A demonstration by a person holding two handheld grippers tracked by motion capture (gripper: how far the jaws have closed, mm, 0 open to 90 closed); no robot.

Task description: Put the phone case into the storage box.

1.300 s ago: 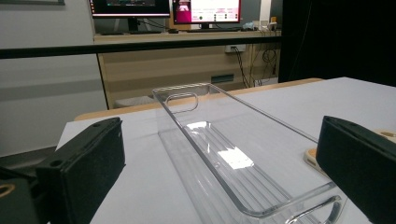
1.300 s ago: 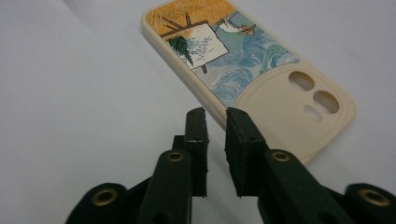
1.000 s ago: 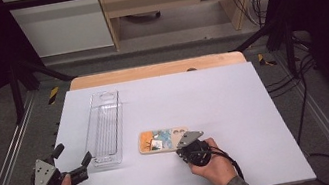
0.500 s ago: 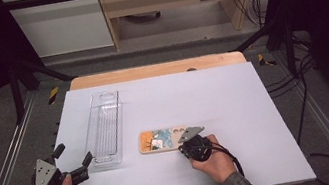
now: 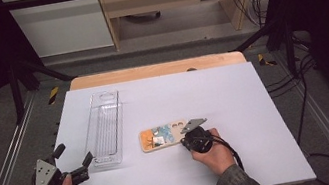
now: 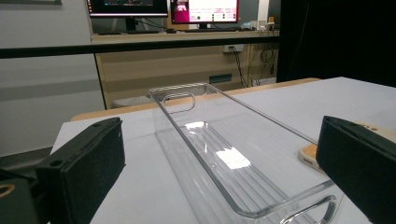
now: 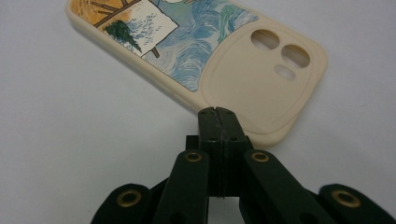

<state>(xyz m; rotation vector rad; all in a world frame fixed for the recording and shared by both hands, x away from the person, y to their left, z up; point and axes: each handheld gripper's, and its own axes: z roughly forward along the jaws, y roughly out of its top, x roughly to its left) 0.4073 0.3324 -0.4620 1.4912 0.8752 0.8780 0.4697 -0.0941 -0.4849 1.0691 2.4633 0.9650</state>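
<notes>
A: Nearest, the right gripper (image 7: 217, 111) has its jaws pressed together, tips at the phone case (image 7: 196, 56) edge, nothing between them

B: And the left gripper (image 5: 73, 161)?

A: Jaws wide apart, just before the clear plastic tray (image 6: 224, 158). The case lies flat on the white table (image 5: 233, 91), right of the tray

B: Risk: closed tips may shove the case sideways instead of gripping it

Glossy clear plastic tray (image 5: 105, 128); phone case (image 7: 196, 51) matt, perhaps rubbery; black tongs (image 7: 218, 116) matt
</notes>
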